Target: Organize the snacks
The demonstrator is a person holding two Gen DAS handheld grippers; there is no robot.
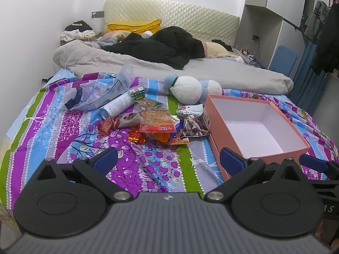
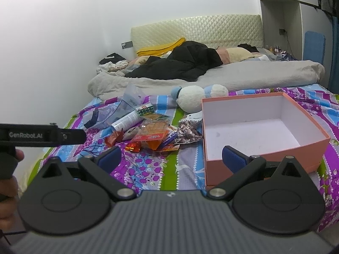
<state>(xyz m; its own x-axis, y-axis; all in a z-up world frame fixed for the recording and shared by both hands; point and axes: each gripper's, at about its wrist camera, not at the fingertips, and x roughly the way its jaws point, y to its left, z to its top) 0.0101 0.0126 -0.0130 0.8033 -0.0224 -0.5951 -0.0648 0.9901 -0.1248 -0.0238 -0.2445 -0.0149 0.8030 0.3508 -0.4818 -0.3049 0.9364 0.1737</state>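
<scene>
hidden: lower wrappers in the snack pile (image 1: 156, 124) overlap, labels unreadable
tube (image 1: 118, 105): lies flat, long axis toward upper right
box (image 1: 220, 127): open, centre right
left tool (image 1: 168, 158): fingers apart, holding nothing
right tool (image 2: 170, 156): fingers apart, holding nothing

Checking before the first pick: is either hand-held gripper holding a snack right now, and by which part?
Nothing is held. The left hand-held gripper and right hand-held gripper are both open and empty, short of the snack pile beside the empty pink box.
</scene>
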